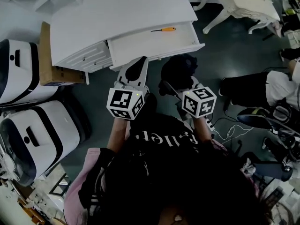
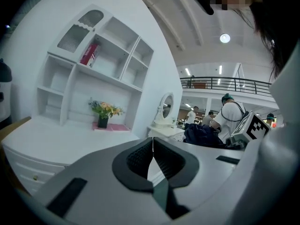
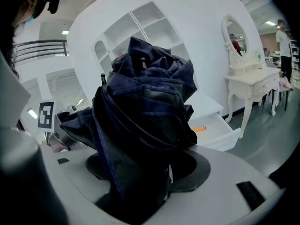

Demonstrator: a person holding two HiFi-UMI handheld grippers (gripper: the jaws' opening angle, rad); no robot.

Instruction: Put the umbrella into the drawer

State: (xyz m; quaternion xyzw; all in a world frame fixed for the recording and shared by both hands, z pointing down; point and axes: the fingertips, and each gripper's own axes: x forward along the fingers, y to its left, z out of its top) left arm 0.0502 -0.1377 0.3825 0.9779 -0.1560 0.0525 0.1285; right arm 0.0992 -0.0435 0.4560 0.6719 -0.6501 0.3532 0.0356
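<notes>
- My right gripper (image 3: 147, 168), low in the centre of its own view, is clamped on a dark navy folded fabric umbrella (image 3: 145, 97). The crumpled canopy bulges up above the jaws.
- In the head view, the umbrella (image 1: 180, 69) sits at frame centre, just below the front of the open white drawer (image 1: 154, 54). It is outside the drawer and over the dark floor.
- My left gripper (image 2: 153, 154) grips nothing, and its jaws are pressed together with the ribbed pads meeting in a thin line. In the head view, it sits just left of the umbrella with its tip near the drawer's front edge.
- A small orange-handled screwdriver (image 1: 165, 30) lies inside the drawer, toward its upper right.
- The drawer juts from a white desk (image 1: 117, 8) that fills the upper middle of the head view.
- A white dressing table with an oval mirror (image 3: 248, 76) stands at the right of the right gripper view.
</notes>
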